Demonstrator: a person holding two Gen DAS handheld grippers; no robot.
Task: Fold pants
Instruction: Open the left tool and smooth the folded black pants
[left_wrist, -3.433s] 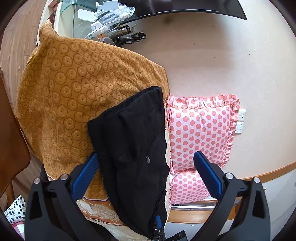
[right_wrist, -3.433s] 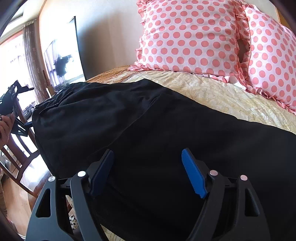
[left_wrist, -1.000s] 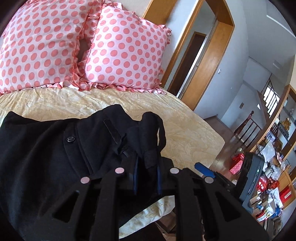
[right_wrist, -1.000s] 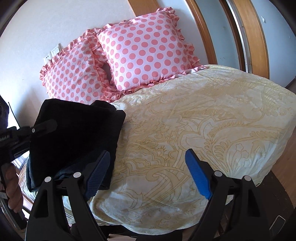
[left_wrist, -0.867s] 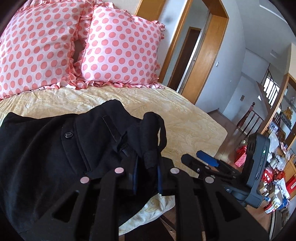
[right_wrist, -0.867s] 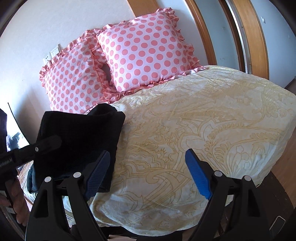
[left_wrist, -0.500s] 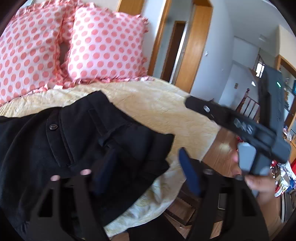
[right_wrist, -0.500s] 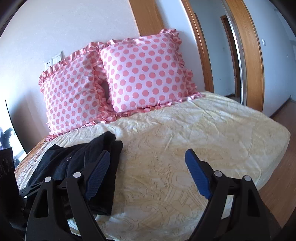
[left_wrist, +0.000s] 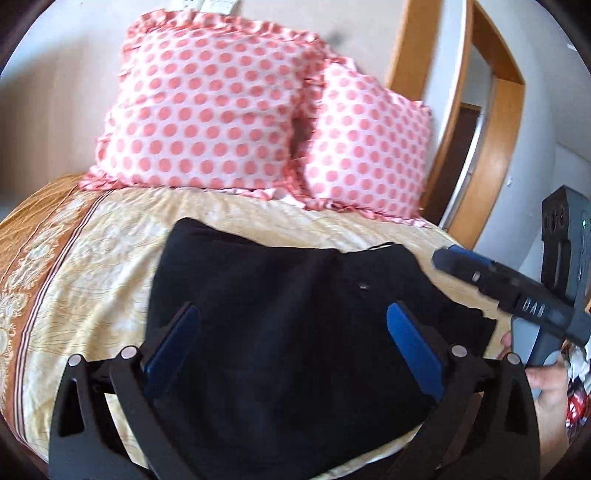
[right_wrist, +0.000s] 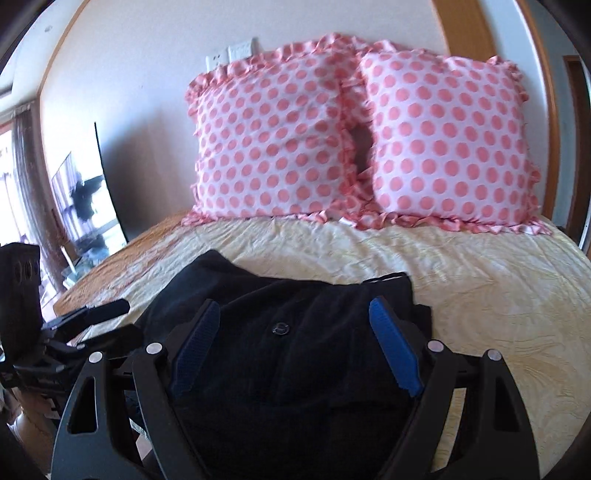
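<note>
One bed (left_wrist: 92, 251) fills both views, covered in a pale yellow patterned spread with an orange-brown border at its left side. Two pink polka-dot pillows with ruffled edges stand side by side against the wall at its head, the left pillow (right_wrist: 273, 144) touching the right pillow (right_wrist: 450, 147).

One pair of black pants (left_wrist: 295, 332) lies near the bed's front edge, folded into a compact, roughly rectangular stack of layers. A small round button (right_wrist: 280, 328) shows on top, and a thin strip of pale lining peeks out at the far right corner.

Two grippers are in view. The left gripper (left_wrist: 291, 343) is spread wide above the pants, its blue pads apart, gripping nothing. The right gripper (right_wrist: 295, 347) is likewise wide apart over the stack, holding nothing; contact with the cloth cannot be told.
</note>
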